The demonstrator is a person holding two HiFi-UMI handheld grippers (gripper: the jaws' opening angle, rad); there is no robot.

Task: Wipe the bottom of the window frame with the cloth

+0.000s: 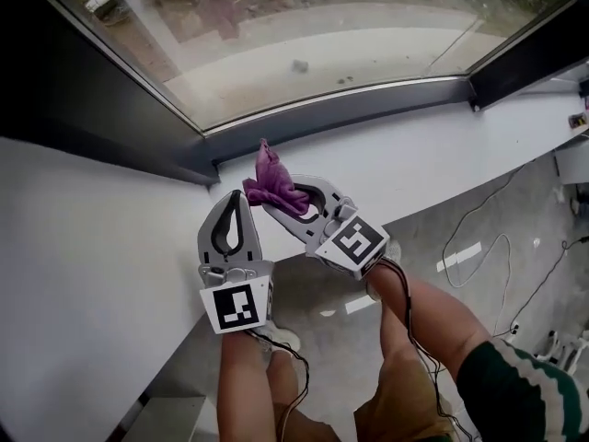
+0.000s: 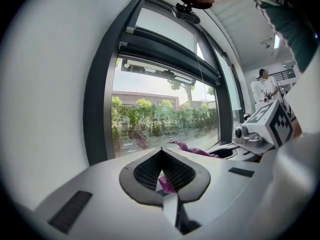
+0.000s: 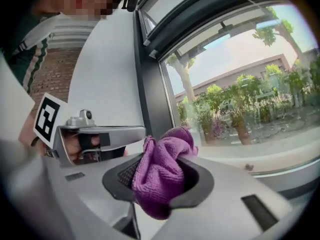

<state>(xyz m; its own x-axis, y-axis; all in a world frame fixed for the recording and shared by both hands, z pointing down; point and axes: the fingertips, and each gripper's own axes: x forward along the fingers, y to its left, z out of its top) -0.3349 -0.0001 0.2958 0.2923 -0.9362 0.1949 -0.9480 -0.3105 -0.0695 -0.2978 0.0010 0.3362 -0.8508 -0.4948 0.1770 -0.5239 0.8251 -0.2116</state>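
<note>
Cloth (image 3: 160, 176) clamped, wipe apparently not begun.
It is held by right tongs (image 1: 272, 201) near the window frame bottom (image 1: 368, 107), contact not evident; left tongs (image 1: 237, 196) are closed together, empty, just beside. Whole length judged left.

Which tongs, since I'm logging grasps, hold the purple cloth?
The right tongs clamp the purple cloth; the left tongs are shut on nothing.
</note>
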